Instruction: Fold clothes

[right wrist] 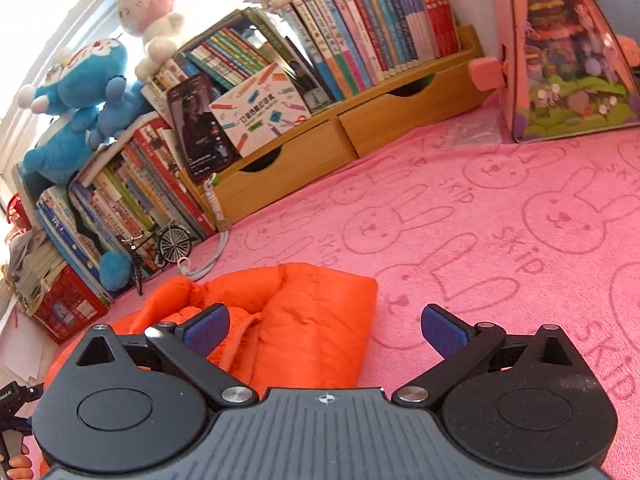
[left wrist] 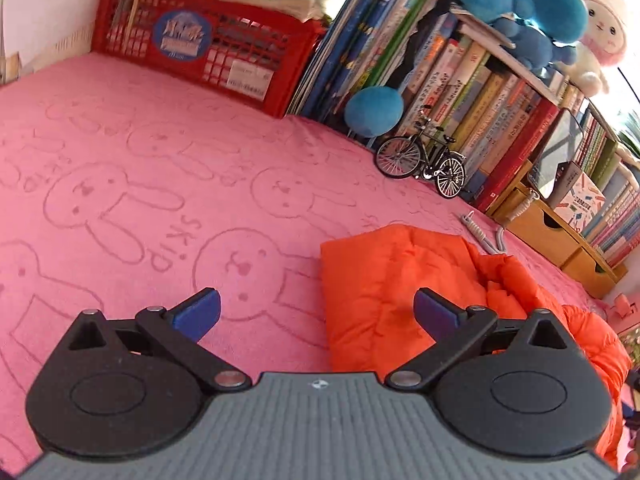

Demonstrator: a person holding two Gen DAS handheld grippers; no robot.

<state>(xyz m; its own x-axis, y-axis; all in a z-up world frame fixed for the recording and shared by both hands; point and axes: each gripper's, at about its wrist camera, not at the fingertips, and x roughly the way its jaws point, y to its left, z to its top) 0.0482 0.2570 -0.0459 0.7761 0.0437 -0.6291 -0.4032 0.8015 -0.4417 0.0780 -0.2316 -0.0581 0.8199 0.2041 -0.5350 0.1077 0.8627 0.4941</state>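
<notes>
Orange padded garment (left wrist: 400,292) lying folded into a compact bundle on pink rabbit-print blanket (left wrist: 168,184), near edge of scene, between both tools. Flat folded panel toward the left in left wrist view; rumpled, puffier portion trailing to the right. Same garment (right wrist: 296,320) seen from right wrist: squared fold edge on its right side, creased bulk on its left.

Left gripper (left wrist: 316,314) above blanket, jaws spread wide, nothing between them; right blue pad (left wrist: 434,314) over the garment's folded panel, left pad over bare blanket. Contact with fabric cannot be determined.

Right gripper (right wrist: 325,330) likewise released, jaws wide apart, empty; left blue pad (right wrist: 208,330) over garment, right pad over blanket.

Far side: red crate (left wrist: 208,44) holding stacked papers, row of books (left wrist: 472,96), model bicycle (left wrist: 424,160) standing just before them, blue plush toy (right wrist: 80,108), pink-and-white plush (right wrist: 152,12), wooden drawer unit (right wrist: 320,148), coiled cable (right wrist: 208,256) on blanket. Pink toy house (right wrist: 568,48) far right.
</notes>
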